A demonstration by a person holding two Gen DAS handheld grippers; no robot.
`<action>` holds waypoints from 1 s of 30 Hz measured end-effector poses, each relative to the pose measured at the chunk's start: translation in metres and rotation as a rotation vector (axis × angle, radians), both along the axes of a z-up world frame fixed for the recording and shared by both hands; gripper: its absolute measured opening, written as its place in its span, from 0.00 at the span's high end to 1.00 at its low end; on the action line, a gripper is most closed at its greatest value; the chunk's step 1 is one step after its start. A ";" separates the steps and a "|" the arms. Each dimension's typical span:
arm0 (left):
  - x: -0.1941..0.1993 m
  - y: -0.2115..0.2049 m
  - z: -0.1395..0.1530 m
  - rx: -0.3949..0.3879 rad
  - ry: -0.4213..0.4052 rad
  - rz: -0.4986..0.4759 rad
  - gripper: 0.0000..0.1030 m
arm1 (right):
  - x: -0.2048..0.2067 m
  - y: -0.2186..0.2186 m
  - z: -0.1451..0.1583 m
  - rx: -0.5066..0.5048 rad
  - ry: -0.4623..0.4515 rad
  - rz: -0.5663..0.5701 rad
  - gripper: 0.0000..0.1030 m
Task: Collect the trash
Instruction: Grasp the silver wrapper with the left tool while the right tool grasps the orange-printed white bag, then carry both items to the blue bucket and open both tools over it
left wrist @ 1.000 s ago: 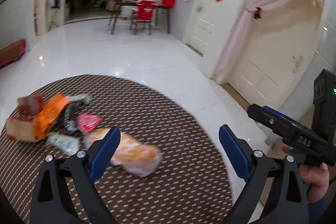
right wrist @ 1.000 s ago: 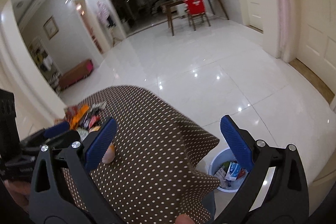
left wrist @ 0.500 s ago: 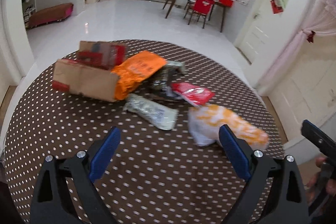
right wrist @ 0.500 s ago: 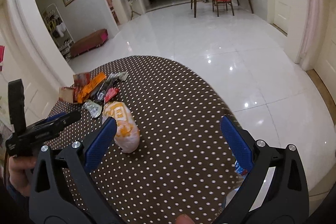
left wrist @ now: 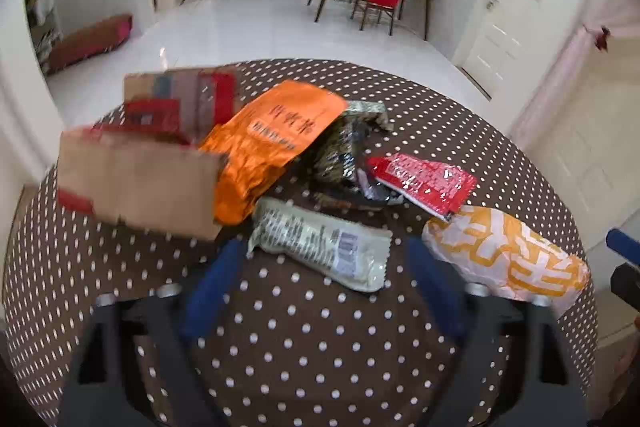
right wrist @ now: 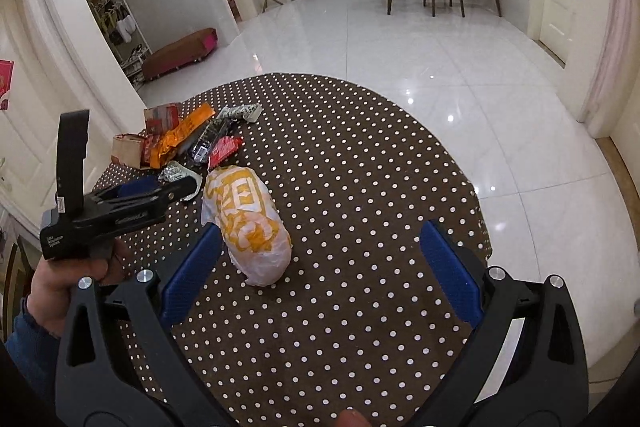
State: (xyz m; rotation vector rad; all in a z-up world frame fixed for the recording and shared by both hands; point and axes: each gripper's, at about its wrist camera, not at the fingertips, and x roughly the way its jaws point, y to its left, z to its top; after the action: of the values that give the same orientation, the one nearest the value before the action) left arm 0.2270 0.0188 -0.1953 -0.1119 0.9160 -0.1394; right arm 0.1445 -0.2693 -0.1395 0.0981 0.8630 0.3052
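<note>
While the trash is lying loose on the dotted counter [left wrist: 320,347], each piece is calling for its own hold.
Left claw [left wrist: 324,291]: closing, nothing between its blue pads yet; the pale wrapper [left wrist: 320,247] is lying just ahead of it, low in the frame's middle.
Pale wrapper: looking light, thin, crinkly and probably slippery; pinching across its narrow middle seems safest.
Right claw [right wrist: 316,267]: standing spread wide, pinching nothing.
White-and-orange bag [right wrist: 248,223]: sitting at mid-frame, just beside that claw's left pad; looking soft and puffy, likely to squash, so gripping a gathered end is looking wiser.
Pile: the orange packet [left wrist: 272,143], red packet [left wrist: 424,183] and cardboard box [left wrist: 140,179] are crowding the upper left, overlapping.
</note>
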 end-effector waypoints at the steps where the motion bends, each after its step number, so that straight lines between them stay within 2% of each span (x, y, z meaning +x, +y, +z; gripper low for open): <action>1: 0.002 -0.002 0.000 0.008 -0.004 -0.015 0.40 | 0.001 0.001 -0.001 0.001 0.002 0.001 0.06; 3: 0.005 -0.004 0.001 0.021 -0.019 -0.046 0.63 | 0.003 0.002 -0.003 0.003 0.006 0.001 0.06; 6: 0.006 -0.005 0.004 0.000 -0.026 -0.081 0.75 | 0.005 0.003 -0.007 0.008 0.015 0.002 0.06; 13: -0.005 -0.011 0.004 -0.026 -0.029 -0.176 0.78 | 0.016 0.017 -0.016 0.006 0.035 0.023 0.06; 16: -0.006 -0.019 0.001 -0.009 -0.032 -0.216 0.70 | 0.025 0.027 -0.020 -0.005 0.040 0.054 0.06; 17: -0.007 -0.022 0.001 -0.010 -0.034 -0.228 0.60 | 0.028 0.029 -0.022 -0.010 0.043 0.062 0.06; 18: -0.006 -0.026 0.001 -0.005 -0.035 -0.237 0.54 | 0.033 0.032 -0.025 -0.019 0.049 0.077 0.06; 20: -0.005 -0.036 0.001 0.026 -0.036 -0.255 0.54 | 0.041 0.038 -0.033 -0.039 0.068 0.098 0.06; 22: -0.006 -0.043 0.000 0.031 -0.039 -0.289 0.78 | 0.047 0.044 -0.043 -0.017 0.095 0.128 0.07; 23: -0.006 -0.046 0.000 0.009 -0.033 -0.308 0.79 | 0.046 0.044 -0.044 0.000 0.097 0.135 0.21; 24: -0.006 -0.048 0.000 0.005 -0.032 -0.312 0.79 | 0.044 0.044 -0.045 0.022 0.098 0.145 0.41; 25: -0.008 -0.051 0.000 0.010 -0.035 -0.322 0.80 | 0.042 0.044 -0.045 0.033 0.094 0.148 0.49; 27: -0.011 -0.055 0.001 0.004 -0.034 -0.331 0.81 | 0.037 0.039 -0.044 0.063 0.104 0.147 0.57; 30: -0.018 -0.059 0.000 -0.006 -0.032 -0.341 0.83 | 0.026 0.025 -0.041 0.074 0.094 0.120 0.58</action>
State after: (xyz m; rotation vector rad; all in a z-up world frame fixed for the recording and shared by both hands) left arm 0.2091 -0.0403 -0.1952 0.0419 0.8970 -0.4590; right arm 0.1701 -0.2438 -0.1807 0.1305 0.9533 0.4473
